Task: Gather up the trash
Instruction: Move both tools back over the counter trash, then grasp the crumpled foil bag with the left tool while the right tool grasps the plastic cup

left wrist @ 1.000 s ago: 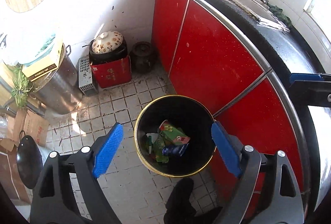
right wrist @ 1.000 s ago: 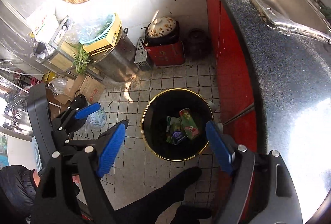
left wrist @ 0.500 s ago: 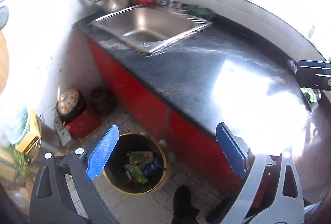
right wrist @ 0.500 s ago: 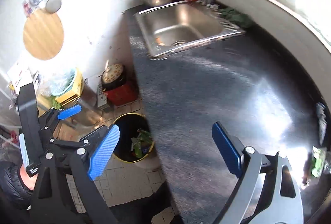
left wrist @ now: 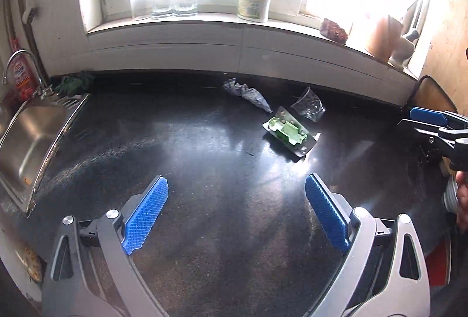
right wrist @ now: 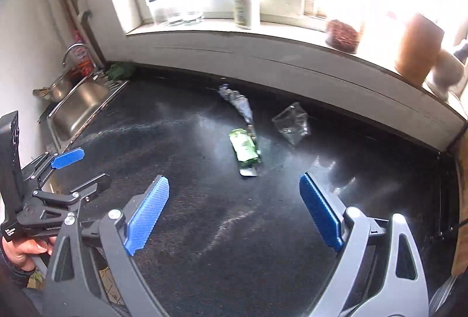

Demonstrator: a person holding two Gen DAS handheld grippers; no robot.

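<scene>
Both grippers spread wide, nothing held: left gripper and right gripper, above the bare near part of the black counter. Trash farther back: green wrapper, then crumpled clear cup and twisted grey wrapper near the sill. Probably best taken one piece per gripper, wrapper edge-on, cup gently so no crushing. Right view alone caught the hand under the left gripper; left view alone, the wrapper's foil underside.
</scene>
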